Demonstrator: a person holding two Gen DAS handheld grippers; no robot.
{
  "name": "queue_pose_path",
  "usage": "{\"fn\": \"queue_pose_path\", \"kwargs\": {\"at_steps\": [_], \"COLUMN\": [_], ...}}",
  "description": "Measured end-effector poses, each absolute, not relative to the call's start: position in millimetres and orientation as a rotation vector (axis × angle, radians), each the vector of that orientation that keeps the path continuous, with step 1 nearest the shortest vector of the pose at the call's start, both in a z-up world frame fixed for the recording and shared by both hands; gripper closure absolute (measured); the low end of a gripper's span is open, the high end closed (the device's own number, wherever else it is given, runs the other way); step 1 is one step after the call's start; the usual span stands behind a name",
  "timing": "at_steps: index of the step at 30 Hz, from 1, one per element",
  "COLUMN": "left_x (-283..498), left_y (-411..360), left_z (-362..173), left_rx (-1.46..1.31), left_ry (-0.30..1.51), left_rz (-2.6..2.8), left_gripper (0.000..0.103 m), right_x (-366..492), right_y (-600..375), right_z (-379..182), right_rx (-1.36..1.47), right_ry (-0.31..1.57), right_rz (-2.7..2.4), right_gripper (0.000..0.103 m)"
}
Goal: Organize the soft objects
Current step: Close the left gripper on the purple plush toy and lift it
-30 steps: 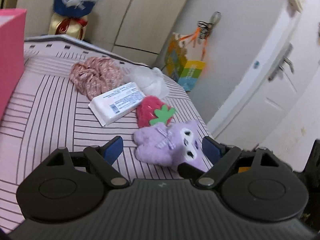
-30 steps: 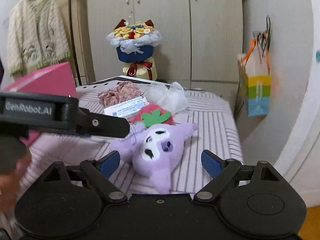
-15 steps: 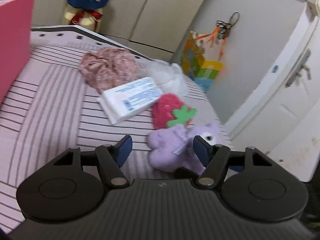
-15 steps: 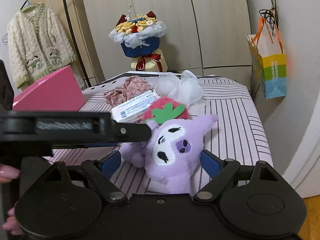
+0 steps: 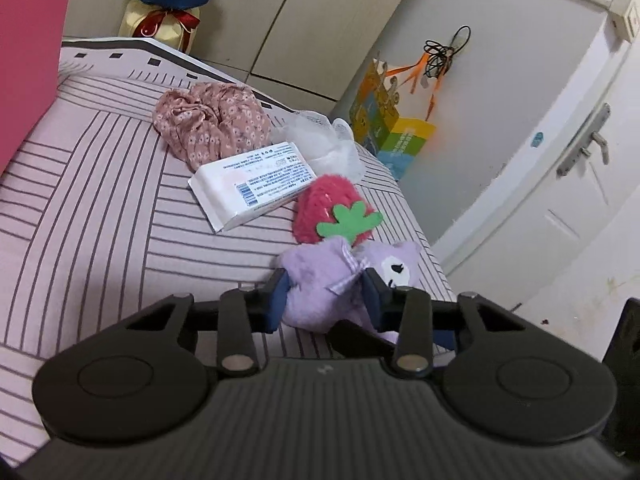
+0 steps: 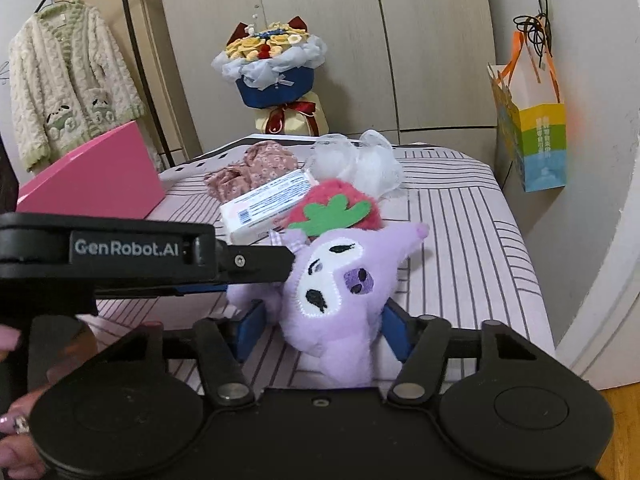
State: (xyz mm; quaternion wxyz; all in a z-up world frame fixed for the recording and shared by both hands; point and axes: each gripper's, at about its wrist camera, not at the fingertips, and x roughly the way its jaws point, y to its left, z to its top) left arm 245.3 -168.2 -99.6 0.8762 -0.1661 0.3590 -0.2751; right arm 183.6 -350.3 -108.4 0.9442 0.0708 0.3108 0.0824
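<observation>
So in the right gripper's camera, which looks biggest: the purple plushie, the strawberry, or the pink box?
1. purple plushie, though it is nearest the camera, which inflates it.
2. pink box, farther back and partly hidden, so it may really be bigger.
3. strawberry, partly hidden too.

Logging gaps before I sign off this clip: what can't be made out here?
- Lower body of the purple plush: left wrist view, covered by the left hand-held gripper.
- Inside of the pink box: right wrist view shows only its outer wall; left wrist view cuts it at the edge.
- Print on the white packet: too small in both views.
- Plush's left side: right wrist view, the left hand-held gripper crosses in front.
</observation>
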Motion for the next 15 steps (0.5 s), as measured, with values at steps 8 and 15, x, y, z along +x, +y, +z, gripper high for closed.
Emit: {"fn": "queue_pose_path", "kwargs": {"at_steps": [8, 15], "left_x": [217.7, 187.7], "left_y": [-146.9, -134.9], "left_z": [-97.9, -88.6], "left_rx": [-0.365, -0.289], "left_ry": [0.754, 0.758], "left_rz": [-0.604, -0.608], "left_gripper": [0.065, 0.065], "right_x": [154.7, 123.9], "right_y": [-333.1, -311.1], "right_z": [-106.5, -103.1], "right_rx": [0.180, 0.197], "right_ry": [0.624, 0.628], "right_rz": [0.151, 0.127], "right_gripper": [0.040, 0.035]}}
